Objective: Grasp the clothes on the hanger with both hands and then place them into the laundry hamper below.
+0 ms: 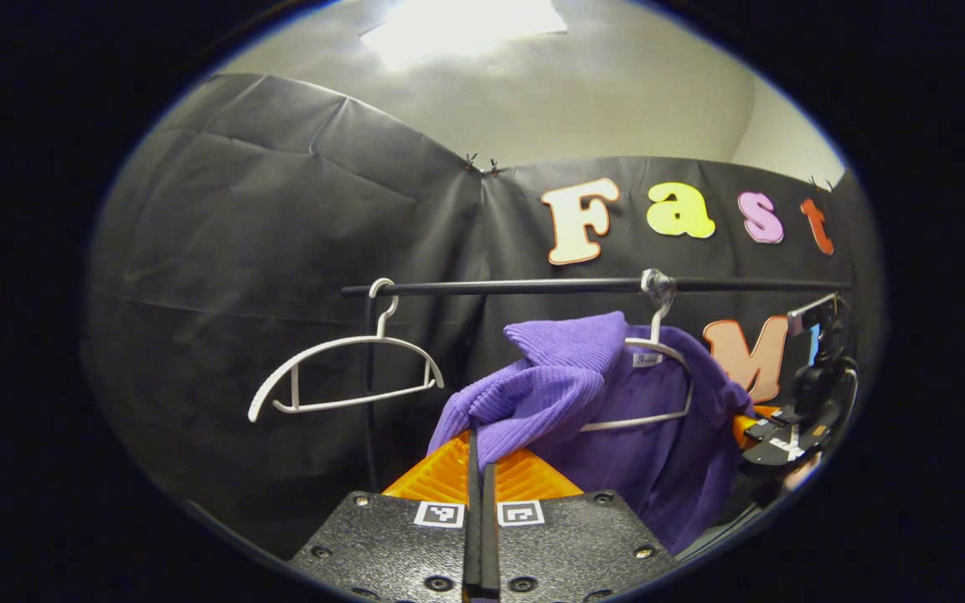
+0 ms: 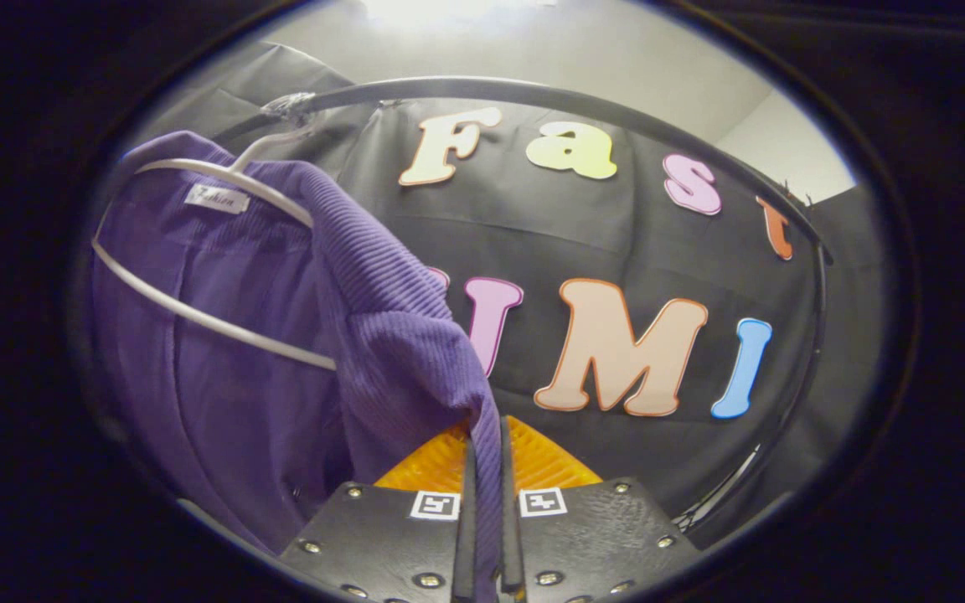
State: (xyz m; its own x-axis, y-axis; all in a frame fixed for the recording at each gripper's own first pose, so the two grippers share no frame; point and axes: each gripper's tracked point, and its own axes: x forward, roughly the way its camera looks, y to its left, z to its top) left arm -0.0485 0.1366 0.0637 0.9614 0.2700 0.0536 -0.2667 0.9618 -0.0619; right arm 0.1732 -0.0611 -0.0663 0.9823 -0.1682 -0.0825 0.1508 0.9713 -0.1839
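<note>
Closest to your lens in the left gripper view, the left hand-held gripper (image 1: 480,469) has its fingers drawn together on a fold of the purple ribbed knit garment (image 1: 616,419), pinching the sleeve or shoulder cloth that bunches just above them. Your right hand-held gripper (image 2: 482,469) is likewise closed, with a strip of the same purple cloth running down between its fingers. So both grasps look made, and that part of the task is done. The garment itself is not yet free: it hangs draped over the white wire hanger (image 1: 658,368) whose hook sits on the black horizontal rail (image 1: 533,286). A second, bare white hanger (image 1: 348,373) hangs further along the rail. What is left for you, I judge, is to draw the cloth off its hanger and lower it into the laundry hamper
</note>
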